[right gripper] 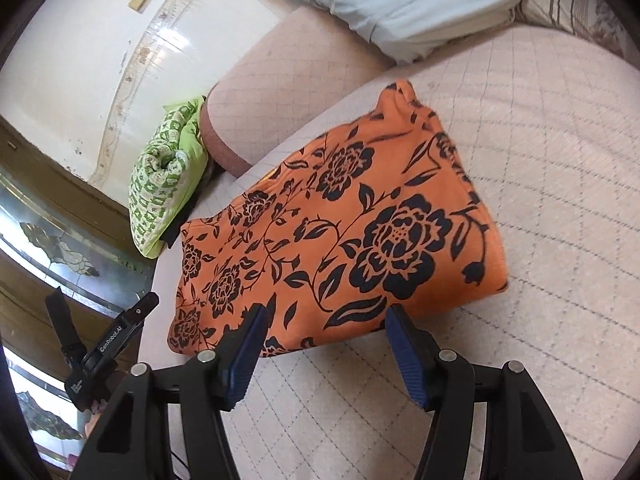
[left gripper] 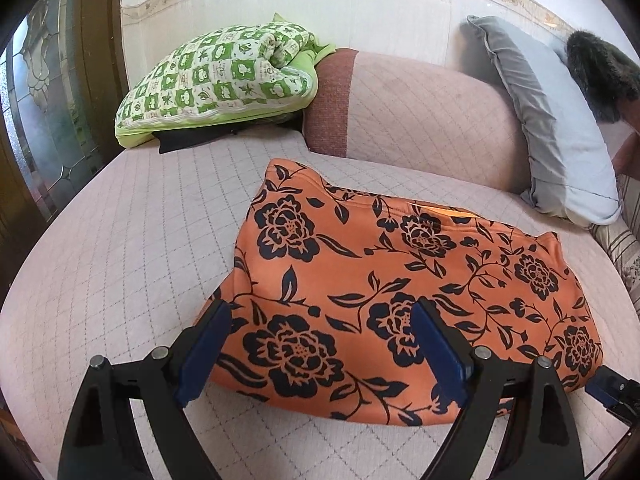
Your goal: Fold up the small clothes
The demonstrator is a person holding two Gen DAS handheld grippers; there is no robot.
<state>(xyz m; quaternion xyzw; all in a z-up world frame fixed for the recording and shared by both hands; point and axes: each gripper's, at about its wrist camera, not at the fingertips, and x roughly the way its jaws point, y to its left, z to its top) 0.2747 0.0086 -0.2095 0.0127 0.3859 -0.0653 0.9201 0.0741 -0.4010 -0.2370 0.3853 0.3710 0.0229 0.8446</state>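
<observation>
Left wrist view: my left gripper (left gripper: 320,344) is spread wide, nothing between the fingers. The orange floral garment (left gripper: 400,288) lies on the quilted sofa seat (left gripper: 120,248) directly ahead, its near edge under and between my fingertips. It looks already folded into a thick pad. Green patterned cushion (left gripper: 216,80) far ahead to the left, grey pillow (left gripper: 552,140) far ahead right. Tip of the other gripper shows at the garment's right corner.

Right wrist view: right gripper (right gripper: 324,328) also gapes wide, empty. Garment's near edge sits just past my fingertips, the rest stretching ahead and left.

Judgement: soft, light, limp knit, probably slightly fleecy so not slippery; layers may slide apart. I'd pinch near corners through all layers, one per gripper.
</observation>
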